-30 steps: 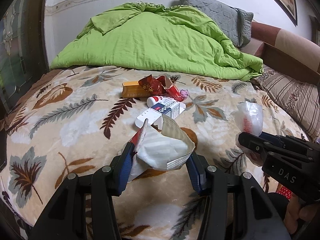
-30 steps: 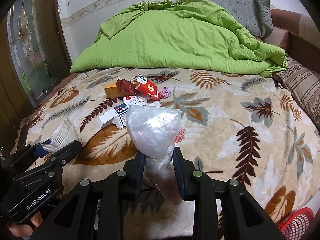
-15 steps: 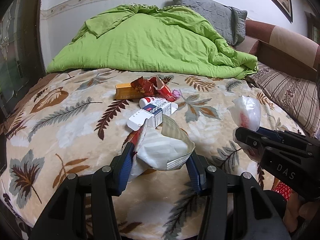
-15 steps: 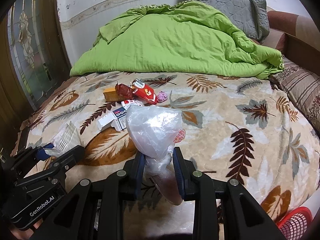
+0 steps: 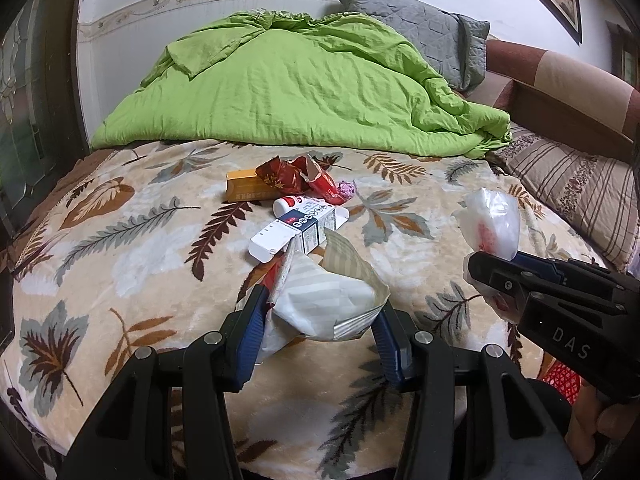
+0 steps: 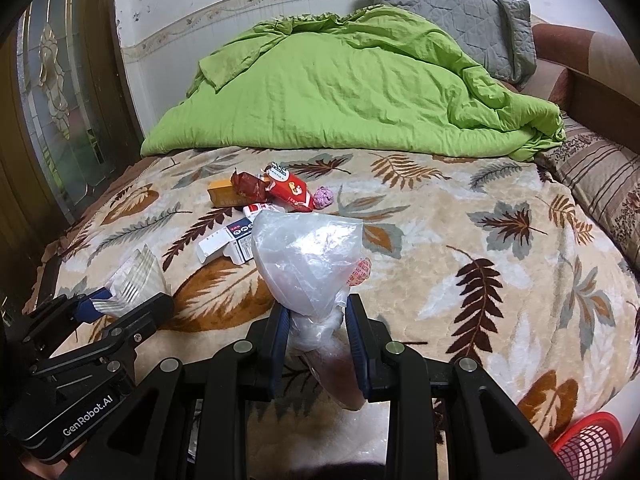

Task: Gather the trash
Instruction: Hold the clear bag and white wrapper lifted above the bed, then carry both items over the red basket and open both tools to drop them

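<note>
the left gripper (image 5: 318, 312) is clamped on a crumpled white wrapper (image 5: 328, 300) with faint stripes and a silver edge; both blue pads press its sides and the wrapper bulges up between them. in the right wrist view the same gripper (image 6: 120, 300) shows at the lower left, with the striped wrapper (image 6: 136, 276) sticking out of its tip.

the right gripper (image 6: 318, 320) is closed on the twisted neck of a clear plastic bag (image 6: 306, 256) — the bag balloons above the pads and a small red-printed patch shows on its right side. in the left wrist view this gripper (image 5: 486, 264) enters from the right, with the plastic bag (image 5: 494, 224) standing above its tip. part of a hand (image 5: 600, 428) is visible under it.

both grippers are held above a bed blanket (image 6: 460, 264) printed with leaves. more trash lies in 1 cluster on the blanket, beyond the 2 grippers:
- a white and blue carton (image 5: 298, 228), opened at 1 end, nearest to the left gripper
- a small white bottle (image 5: 286, 204) just behind the carton
- a yellow box (image 5: 240, 190) at the cluster's left
- a dark red wrapper (image 5: 280, 176) lying against the yellow box
- a bright red packet (image 6: 290, 192) beside the dark red wrapper
- a small pink paper ball (image 6: 323, 197) at the cluster's right

a green quilt (image 6: 352, 92) is heaped at the far side of the bed, with a grey pillow (image 6: 472, 28) behind it. a red basket (image 6: 588, 448) shows at the lower right corner, off the bed.
</note>
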### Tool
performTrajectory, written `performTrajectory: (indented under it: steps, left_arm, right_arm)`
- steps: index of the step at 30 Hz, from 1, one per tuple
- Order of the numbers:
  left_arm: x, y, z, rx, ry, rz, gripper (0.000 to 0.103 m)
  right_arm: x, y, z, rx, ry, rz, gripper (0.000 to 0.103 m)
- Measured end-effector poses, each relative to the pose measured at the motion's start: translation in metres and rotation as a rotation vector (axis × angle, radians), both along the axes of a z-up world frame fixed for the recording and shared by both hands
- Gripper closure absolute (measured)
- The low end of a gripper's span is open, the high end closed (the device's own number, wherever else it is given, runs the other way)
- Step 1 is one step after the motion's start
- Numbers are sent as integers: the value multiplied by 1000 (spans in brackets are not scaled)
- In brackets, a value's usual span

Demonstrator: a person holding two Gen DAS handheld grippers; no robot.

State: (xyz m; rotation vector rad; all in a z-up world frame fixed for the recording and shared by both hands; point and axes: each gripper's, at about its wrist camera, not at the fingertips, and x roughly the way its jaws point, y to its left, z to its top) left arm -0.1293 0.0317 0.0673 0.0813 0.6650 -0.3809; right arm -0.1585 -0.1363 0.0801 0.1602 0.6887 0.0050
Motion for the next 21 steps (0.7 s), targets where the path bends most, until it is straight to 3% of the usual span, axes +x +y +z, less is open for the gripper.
performTrajectory:
  steps: [14,21]
  left_arm:
    - [-7,-14,9,-5,-10,-23,54]
    - [-24,-37,23,-22,-22,-120,54]
  right_arm:
    - [-12,-4,6,7,-15,-13,73]
    - [-34,-41,12,91,-16,-65,73]
